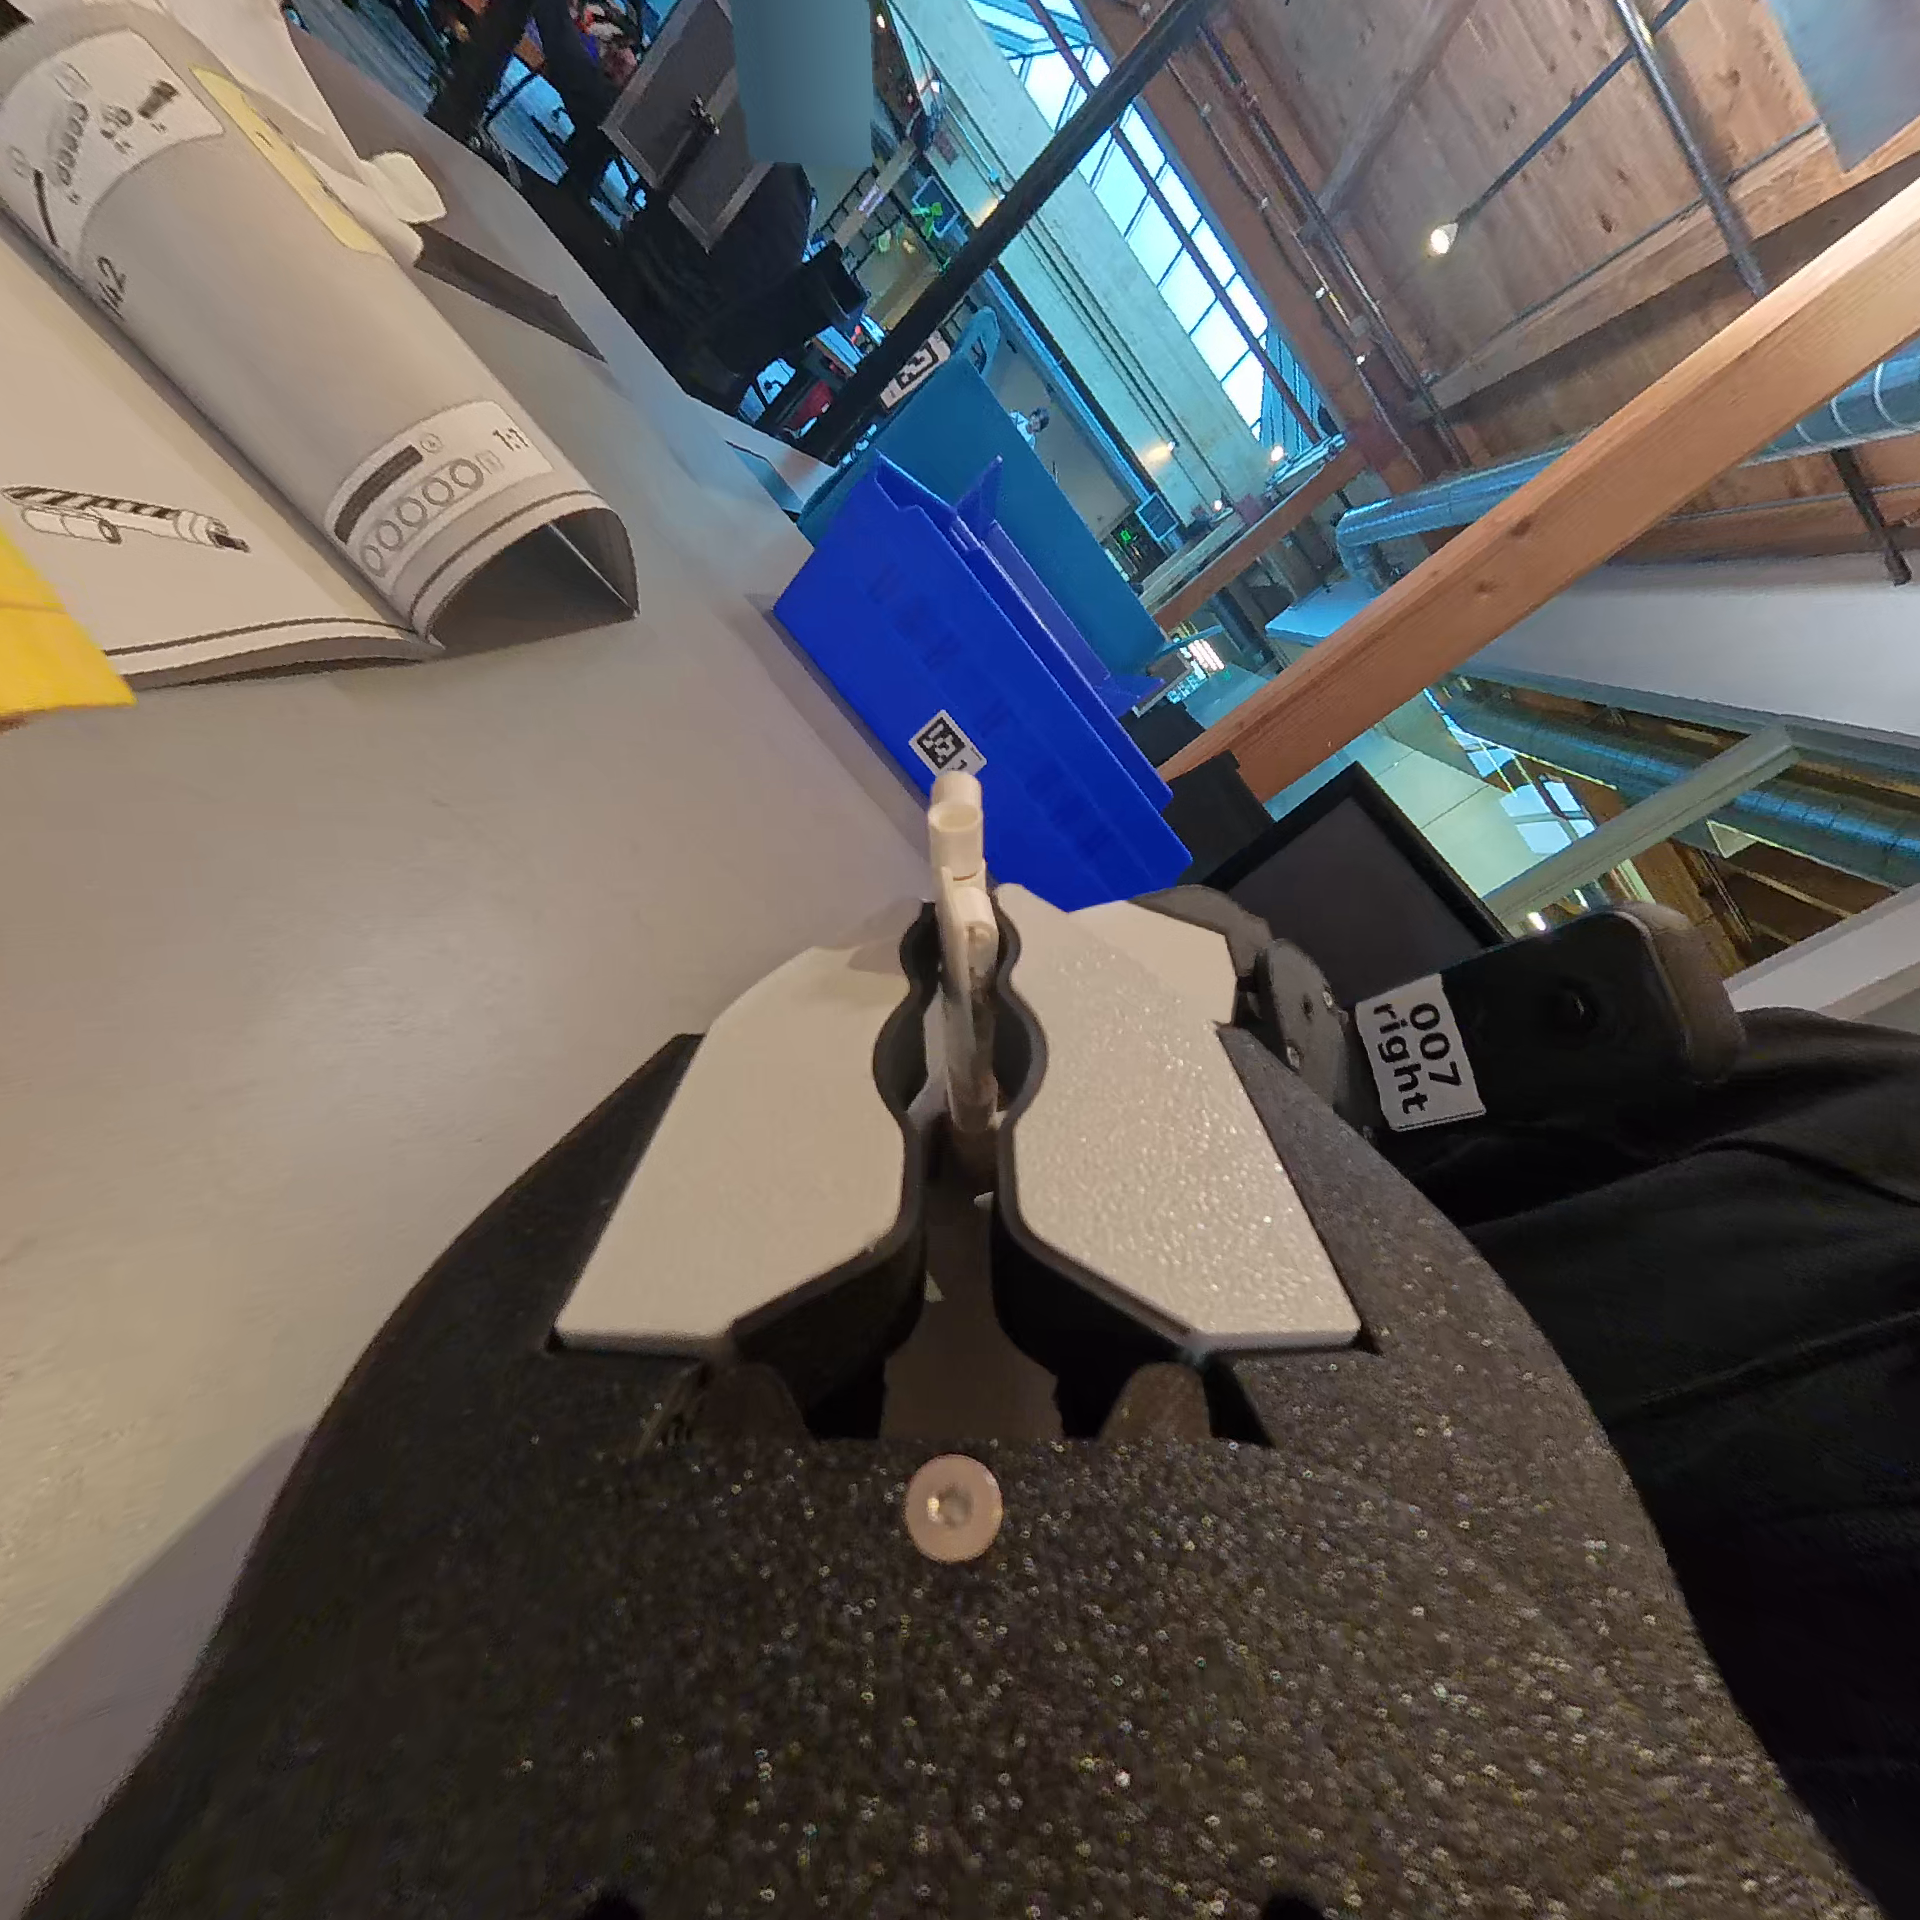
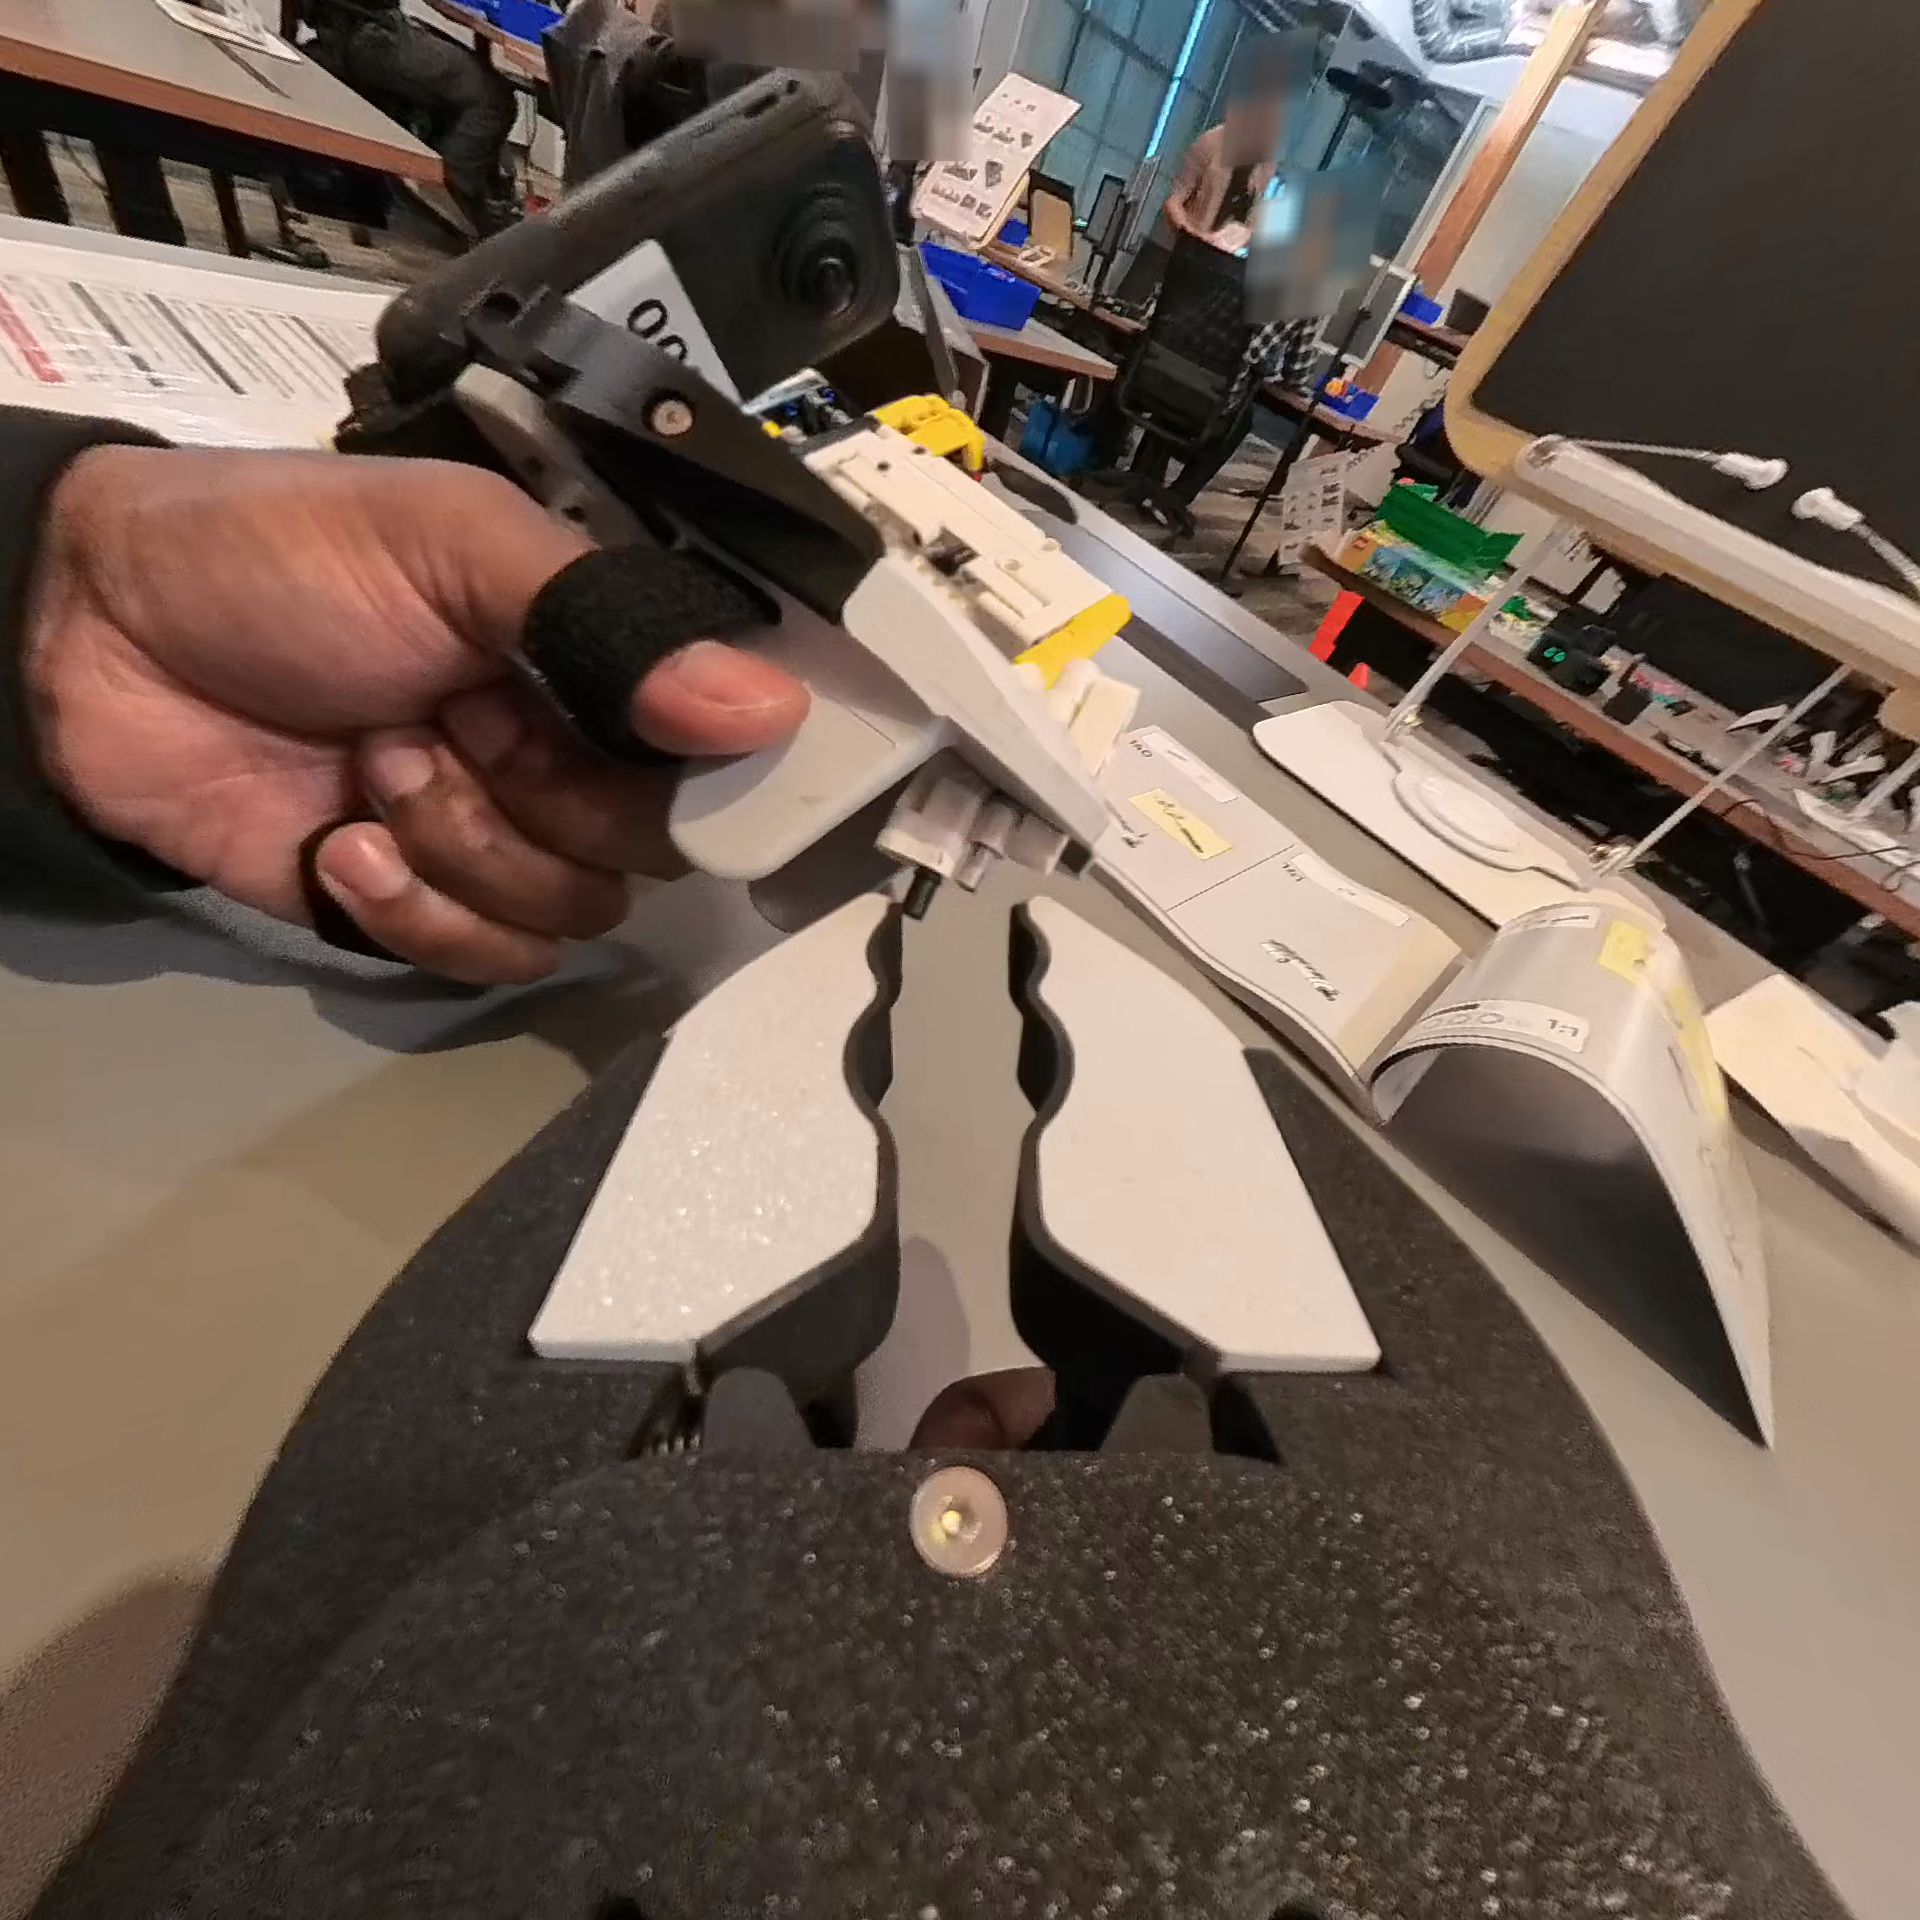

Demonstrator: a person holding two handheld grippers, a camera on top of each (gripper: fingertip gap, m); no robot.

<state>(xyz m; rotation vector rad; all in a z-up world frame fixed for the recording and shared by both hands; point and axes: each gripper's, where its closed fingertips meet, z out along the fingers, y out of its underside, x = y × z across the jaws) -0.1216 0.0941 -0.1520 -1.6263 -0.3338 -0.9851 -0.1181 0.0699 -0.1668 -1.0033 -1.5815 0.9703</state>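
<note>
tools: 2, left tool and right tool | hands: 1 | white brick assemblies: 1 clamped in the left tool | open instruction booklets: 1 | blue bins beside the table: 1 | yellow paper sheets: 1 | tables: 1

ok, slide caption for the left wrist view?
Left tongs clamp a white brick assembly beside a blue bin.
</note>
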